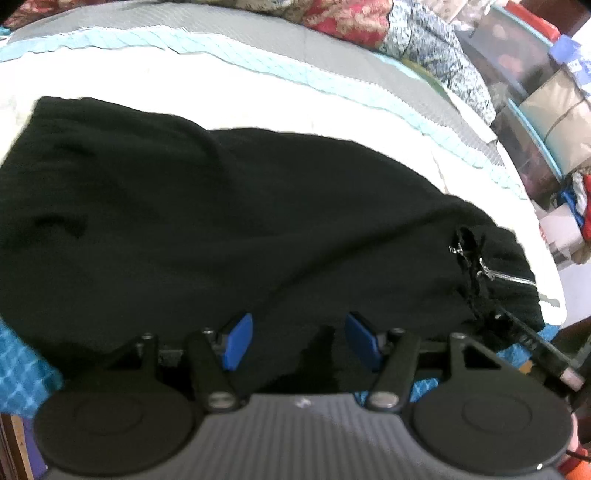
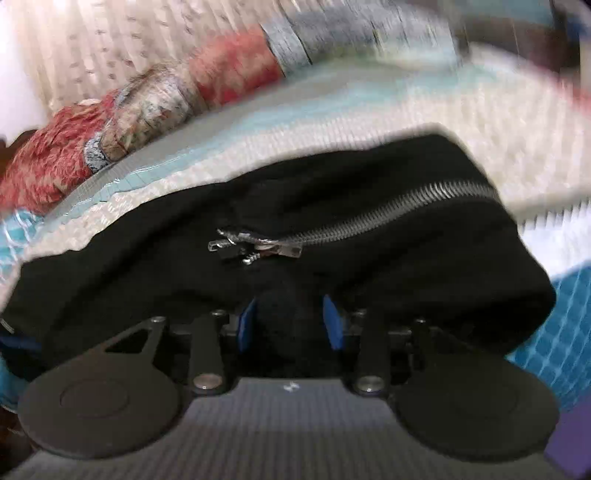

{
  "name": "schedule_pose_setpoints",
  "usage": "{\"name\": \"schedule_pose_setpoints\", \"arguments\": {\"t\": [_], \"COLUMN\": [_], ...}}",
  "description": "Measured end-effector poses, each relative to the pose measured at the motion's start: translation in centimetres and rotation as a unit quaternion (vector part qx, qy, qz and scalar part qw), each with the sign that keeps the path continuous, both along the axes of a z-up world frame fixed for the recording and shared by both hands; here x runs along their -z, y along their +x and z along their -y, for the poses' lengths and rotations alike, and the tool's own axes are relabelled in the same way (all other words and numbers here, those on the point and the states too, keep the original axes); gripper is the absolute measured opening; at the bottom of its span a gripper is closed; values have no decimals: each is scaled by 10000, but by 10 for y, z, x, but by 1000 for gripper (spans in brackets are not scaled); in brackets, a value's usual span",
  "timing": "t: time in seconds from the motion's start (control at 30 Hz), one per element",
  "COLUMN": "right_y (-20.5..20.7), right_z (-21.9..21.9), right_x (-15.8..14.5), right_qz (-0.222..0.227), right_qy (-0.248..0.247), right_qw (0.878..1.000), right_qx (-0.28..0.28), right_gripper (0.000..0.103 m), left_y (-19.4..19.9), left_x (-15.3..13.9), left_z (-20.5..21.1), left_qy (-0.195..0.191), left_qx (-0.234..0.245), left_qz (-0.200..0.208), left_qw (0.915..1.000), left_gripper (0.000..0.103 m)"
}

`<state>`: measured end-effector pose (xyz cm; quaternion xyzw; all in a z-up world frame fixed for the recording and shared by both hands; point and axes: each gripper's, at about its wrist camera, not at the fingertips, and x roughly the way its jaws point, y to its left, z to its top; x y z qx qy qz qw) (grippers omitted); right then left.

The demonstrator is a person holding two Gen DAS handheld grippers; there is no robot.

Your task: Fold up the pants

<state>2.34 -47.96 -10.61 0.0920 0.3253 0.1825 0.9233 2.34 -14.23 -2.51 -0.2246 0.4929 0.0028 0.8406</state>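
Black pants (image 1: pixel 221 221) lie spread on a bed with a white, teal and grey cover. Their silver zipper (image 1: pixel 506 275) shows at the right end. My left gripper (image 1: pixel 298 341) is open at the near edge of the pants, its blue pads (image 1: pixel 238 341) apart with black cloth between and under them. In the right wrist view the pants (image 2: pixel 369 251) fill the middle, with the zipper (image 2: pixel 369 218) running across. My right gripper (image 2: pixel 290 326) is shut on a bunch of the black cloth near the zipper end. The other gripper's black arm (image 1: pixel 532 343) reaches into the pants at the right.
The bed cover (image 1: pixel 258 92) stretches behind the pants. Red and blue patterned pillows or blankets (image 1: pixel 369 26) lie at the far side, also in the right wrist view (image 2: pixel 147 99). Boxes and clutter (image 1: pixel 535 110) stand off the bed's right edge.
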Motion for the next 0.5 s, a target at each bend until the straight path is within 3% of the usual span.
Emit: {"name": "schedule_pose_setpoints", "arguments": {"t": [0.07, 0.13, 0.23, 0.3, 0.5], "right_y": [-1, -6, -23, -21, -5], "right_z": [-12, -14, -22, -37, -110], "right_x": [-16, -30, -46, -51, -46], "right_qz": [-23, 69, 346, 366, -141], "right_qy": [-276, -124, 6, 120, 547], "right_qw": [9996, 9999, 9993, 9992, 9967], "right_qx": [-12, 61, 119, 62, -586], "right_gripper": [43, 43, 43, 43, 40], "left_y": [-14, -32, -61, -79, -110], "left_x": [-13, -28, -48, -57, -35], "left_z": [-12, -28, -59, -83, -151], "left_qy": [21, 79, 295, 360, -225], "left_qx": [-46, -179, -667, -1080, -2171], "left_qz": [195, 477, 884, 1070, 990], "left_qw": [9998, 9987, 9934, 9877, 9709], "left_gripper": [60, 65, 83, 88, 92]}}
